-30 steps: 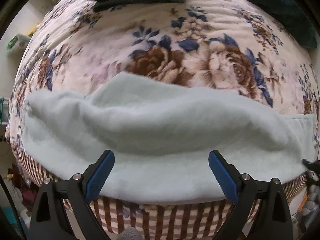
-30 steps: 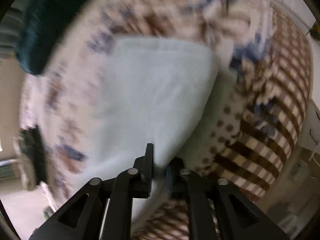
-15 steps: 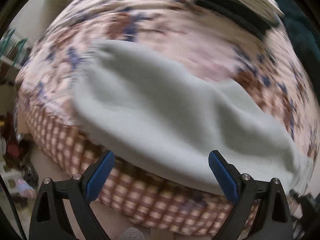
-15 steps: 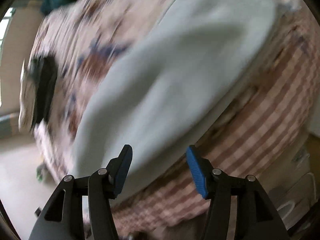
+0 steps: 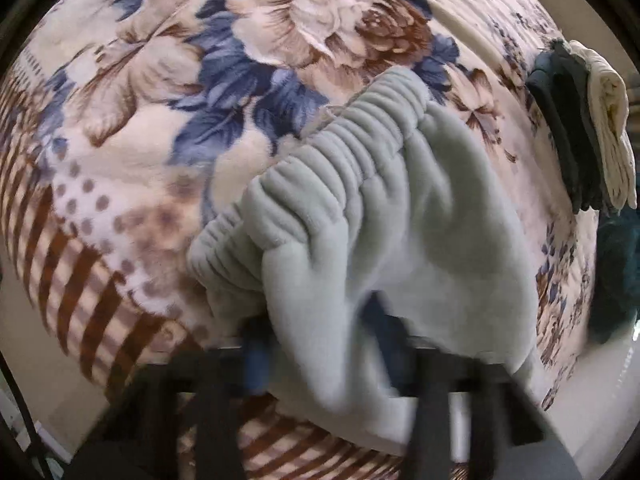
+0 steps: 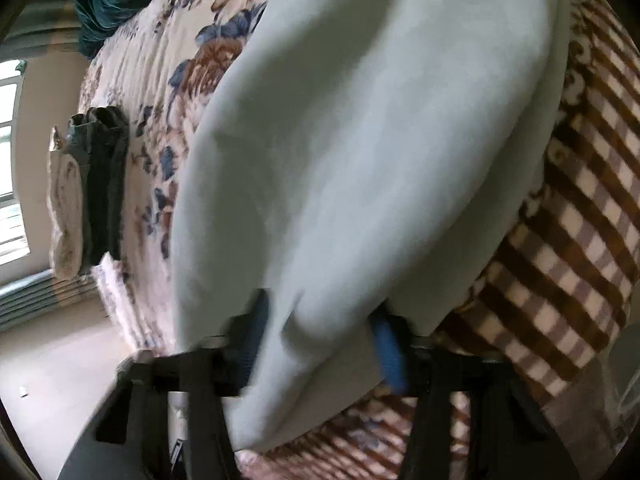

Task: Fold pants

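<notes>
Pale green fleece pants [image 5: 400, 240] are lying between both half-open claws, left claw [image 5: 320, 344] and right claw [image 6: 320, 340], each closing for a fold grip.

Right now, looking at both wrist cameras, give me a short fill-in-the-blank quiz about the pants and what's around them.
1. The pants are pale ____ fleece.
2. The ribbed band in the left wrist view is the pants' ____.
3. The pants lie on a ____-patterned blanket.
4. The fabric bunches between the fingers of the left gripper and the ____ gripper.

Missing words: green; waistband; floral; right
</notes>
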A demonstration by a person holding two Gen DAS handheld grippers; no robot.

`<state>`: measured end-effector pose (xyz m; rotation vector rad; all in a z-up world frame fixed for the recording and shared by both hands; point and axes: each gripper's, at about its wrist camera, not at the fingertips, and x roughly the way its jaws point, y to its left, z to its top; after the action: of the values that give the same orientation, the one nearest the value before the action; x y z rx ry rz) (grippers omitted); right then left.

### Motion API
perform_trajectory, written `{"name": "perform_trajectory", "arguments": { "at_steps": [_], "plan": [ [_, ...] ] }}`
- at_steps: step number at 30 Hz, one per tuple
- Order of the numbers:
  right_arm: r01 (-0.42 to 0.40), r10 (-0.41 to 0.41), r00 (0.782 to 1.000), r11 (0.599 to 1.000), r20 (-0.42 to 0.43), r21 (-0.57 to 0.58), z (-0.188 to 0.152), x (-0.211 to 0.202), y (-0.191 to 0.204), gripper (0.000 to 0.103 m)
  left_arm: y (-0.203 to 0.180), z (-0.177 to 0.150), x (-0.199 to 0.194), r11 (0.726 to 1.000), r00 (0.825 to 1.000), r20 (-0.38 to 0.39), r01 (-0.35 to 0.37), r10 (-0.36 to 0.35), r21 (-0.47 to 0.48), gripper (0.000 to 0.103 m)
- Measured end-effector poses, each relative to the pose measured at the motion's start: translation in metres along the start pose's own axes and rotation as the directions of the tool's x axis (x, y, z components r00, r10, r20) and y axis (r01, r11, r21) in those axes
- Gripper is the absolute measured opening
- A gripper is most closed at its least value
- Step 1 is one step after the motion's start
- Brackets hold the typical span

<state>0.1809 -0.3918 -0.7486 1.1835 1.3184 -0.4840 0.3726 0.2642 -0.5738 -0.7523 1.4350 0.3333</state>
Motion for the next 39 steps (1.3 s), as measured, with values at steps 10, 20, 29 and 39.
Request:
{"name": "perform_trajectory", "arguments": {
  "at_steps": [10,20,29,39],
  "plan": [
    [0.047,-0.032,0.996,0.982,0.081,-0.185,-0.033,-0.071,0.020,0.010,0.009,-0.028,-0.063,0.994,0.997,0.072,0.025,-0.033,0.103,0.015],
    [0.045,-0.057,0.989,0.995,-0.134,-0.090,-0.013,-0.015,-0.047,0.052,-0.002,-0.038,-0.029,0.970,0.984,0.056,-0.174,0.167,0.171,0.036],
    [0.044,-0.047,0.980,0.999,0.193,0.024,0.070,-0.125,-0.110,0.072,-0.144,-0.109,-0.051,0.819,0.940,0.278,-0.313,0.196,0.482,0.092],
    [0.094,-0.169,0.886,0.977,0.432,0.190,0.262,-0.197,-0.203,0.072,-0.322,-0.173,0.055,0.709,0.957,0.231,-0.284,0.174,0.645,0.092]
  ]
}}
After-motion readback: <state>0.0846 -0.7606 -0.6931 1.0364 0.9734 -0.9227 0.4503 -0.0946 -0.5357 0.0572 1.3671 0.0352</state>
